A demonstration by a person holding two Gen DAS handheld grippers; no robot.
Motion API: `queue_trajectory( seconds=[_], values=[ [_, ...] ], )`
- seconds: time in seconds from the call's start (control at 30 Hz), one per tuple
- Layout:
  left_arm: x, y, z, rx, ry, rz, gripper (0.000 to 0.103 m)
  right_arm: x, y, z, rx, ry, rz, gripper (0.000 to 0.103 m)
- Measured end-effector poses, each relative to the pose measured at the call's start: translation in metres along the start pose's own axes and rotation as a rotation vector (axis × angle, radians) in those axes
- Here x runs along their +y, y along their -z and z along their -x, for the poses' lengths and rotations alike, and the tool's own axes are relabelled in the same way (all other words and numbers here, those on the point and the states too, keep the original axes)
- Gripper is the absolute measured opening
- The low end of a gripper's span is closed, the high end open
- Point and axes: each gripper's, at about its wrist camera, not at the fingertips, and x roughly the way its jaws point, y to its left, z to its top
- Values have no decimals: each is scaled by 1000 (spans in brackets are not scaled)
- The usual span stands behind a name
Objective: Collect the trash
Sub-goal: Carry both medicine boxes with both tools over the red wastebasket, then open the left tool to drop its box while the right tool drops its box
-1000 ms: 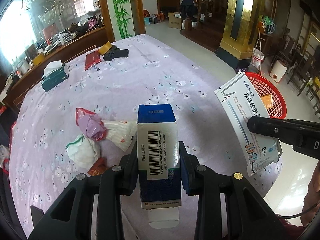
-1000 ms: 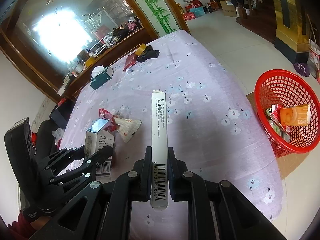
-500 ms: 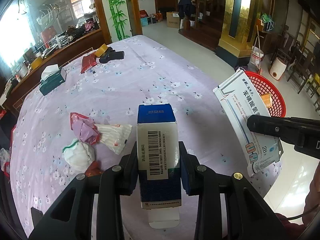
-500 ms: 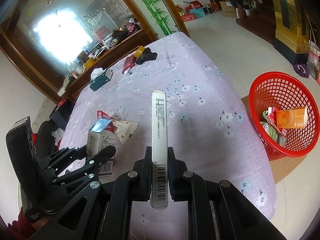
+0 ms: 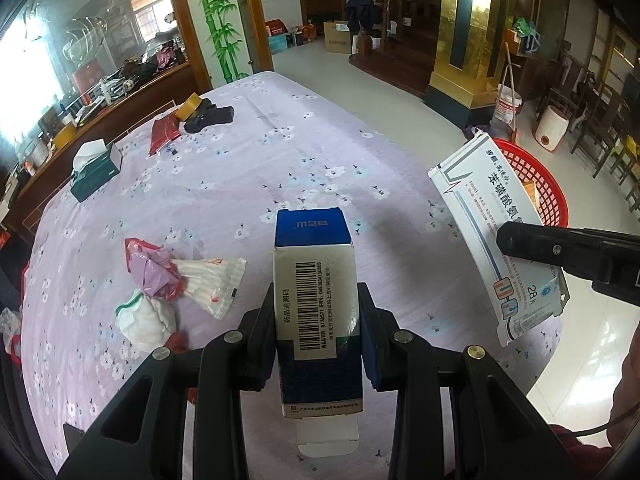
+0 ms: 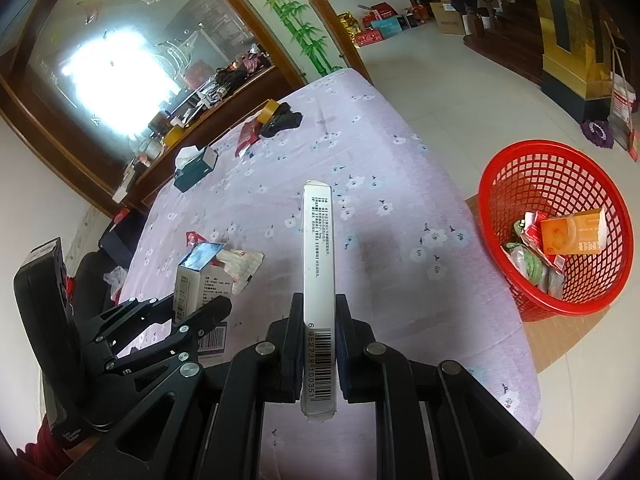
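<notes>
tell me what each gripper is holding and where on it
The left gripper clamps a blue-and-white medicine box across its side faces, near the lower half. The right gripper pinches a flat white box across its broad faces, near the barcode end.

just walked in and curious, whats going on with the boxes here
A person is clearing trash off the table. The left gripper clamps a blue and white box; the right gripper clamps a flat white box. Crumpled wrappers lie on the cloth. The red basket holds some trash.
</notes>
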Motion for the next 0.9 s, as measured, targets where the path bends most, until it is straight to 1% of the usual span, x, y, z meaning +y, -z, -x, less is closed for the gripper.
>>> queue_trajectory(
  seconds=[0.23,0.43,0.57,0.63,0.8,0.9],
  values=[
    [-14,-9,-5,5,23,-18,33,-12,-2,10,-16,8,-19,14],
    [-32,-30,-6,1,90,-36,33,-35,-11,27,-58,27,-63,14],
    [-56,-52,-4,-15,162,-69,33,-61,-19,50,-118,59,-121,14],
    [-71,-63,-6,-19,199,-84,33,-81,-23,63,-150,85,-161,14],
    [-114,-94,-17,1,325,-102,34,-123,-32,85,-198,151,-248,14],
    [-139,-110,-30,13,363,-114,34,-145,-38,93,-215,186,-280,14]
  ],
)
